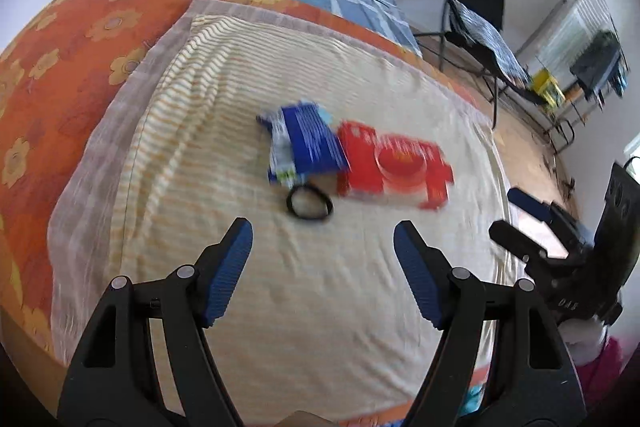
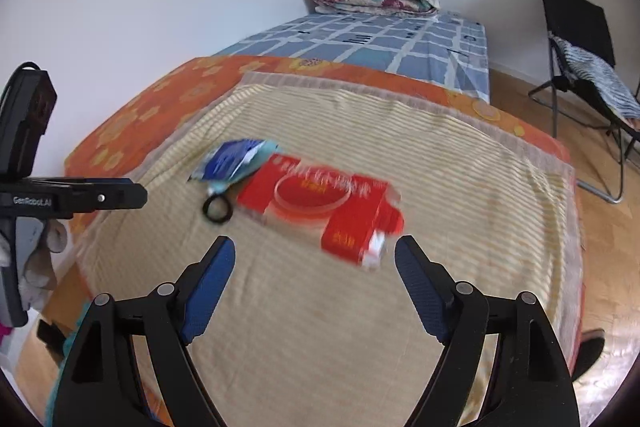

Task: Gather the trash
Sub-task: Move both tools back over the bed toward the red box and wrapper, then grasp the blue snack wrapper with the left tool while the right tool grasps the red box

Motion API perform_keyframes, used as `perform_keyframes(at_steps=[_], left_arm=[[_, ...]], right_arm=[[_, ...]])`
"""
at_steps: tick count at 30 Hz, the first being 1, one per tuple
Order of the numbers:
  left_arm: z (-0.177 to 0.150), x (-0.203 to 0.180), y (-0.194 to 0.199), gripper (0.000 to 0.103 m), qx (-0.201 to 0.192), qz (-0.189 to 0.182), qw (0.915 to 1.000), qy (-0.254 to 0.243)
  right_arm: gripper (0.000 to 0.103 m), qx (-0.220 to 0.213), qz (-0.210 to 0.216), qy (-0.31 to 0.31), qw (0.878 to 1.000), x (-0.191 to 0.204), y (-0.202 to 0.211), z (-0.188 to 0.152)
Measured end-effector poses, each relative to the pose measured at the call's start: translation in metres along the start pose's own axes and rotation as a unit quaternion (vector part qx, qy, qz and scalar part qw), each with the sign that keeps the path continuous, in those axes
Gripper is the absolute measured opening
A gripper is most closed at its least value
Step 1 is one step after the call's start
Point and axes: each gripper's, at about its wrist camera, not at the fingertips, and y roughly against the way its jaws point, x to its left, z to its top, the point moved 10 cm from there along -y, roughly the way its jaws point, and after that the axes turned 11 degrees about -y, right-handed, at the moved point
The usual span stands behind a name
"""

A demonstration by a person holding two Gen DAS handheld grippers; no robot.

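Both tongs wide and empty — left tongs (image 1: 323, 227), right tongs (image 2: 315, 245) above the bed (image 2: 280, 307). Trash ahead: red box (image 2: 320, 203) touching blue packet (image 2: 232, 163), black ring (image 2: 218, 209) just beside. Risk — soft sheet bunching into a grasp, or neighbours dragged along.

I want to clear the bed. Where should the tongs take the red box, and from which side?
Grip the red box across its short width, coming down from above. It lies flat on the striped cloth, long and wide. Choose the end away from the blue wrapper.
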Motion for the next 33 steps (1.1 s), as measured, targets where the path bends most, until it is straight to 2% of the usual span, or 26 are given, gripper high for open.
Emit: perform_keyframes(at_steps=[5, 10, 17, 20, 23, 28, 30, 33], left_arm=[[0.027, 0.015, -0.026, 0.076, 0.012, -0.005, 0.9996, 0.025], [0.036, 0.027, -0.055, 0.076, 0.035, -0.012, 0.9979, 0.052], [0.046, 0.037, -0.082, 0.076, 0.057, 0.007, 0.9976, 0.04], [0.051, 0.037, -0.088, 0.076, 0.061, 0.016, 0.9976, 0.03], [0.055, 0.036, -0.092, 0.076, 0.062, 0.02, 0.9974, 0.028], [0.058, 0.04, -0.1, 0.076, 0.07, 0.034, 0.9967, 0.024], [0.057, 0.042, -0.102, 0.076, 0.071, 0.036, 0.9964, 0.028], [0.055, 0.045, -0.106, 0.076, 0.073, 0.034, 0.9961, 0.034]], right_arm=[[0.082, 0.02, 0.022, -0.06, 0.998, -0.014, -0.034, 0.028], [0.082, 0.055, 0.035, -0.096, 0.993, -0.019, -0.075, 0.043], [0.082, 0.068, 0.034, -0.106, 0.991, -0.02, -0.111, 0.052], [0.082, 0.093, 0.04, -0.111, 0.989, -0.02, -0.123, 0.049], [0.082, 0.118, 0.032, -0.107, 0.987, -0.022, -0.129, 0.043], [0.082, 0.152, 0.053, -0.1, 0.982, -0.018, -0.119, 0.024], [0.082, 0.16, 0.05, -0.078, 0.983, -0.014, -0.115, 0.017], [0.082, 0.158, 0.029, 0.011, 0.987, 0.002, -0.106, 0.005]])
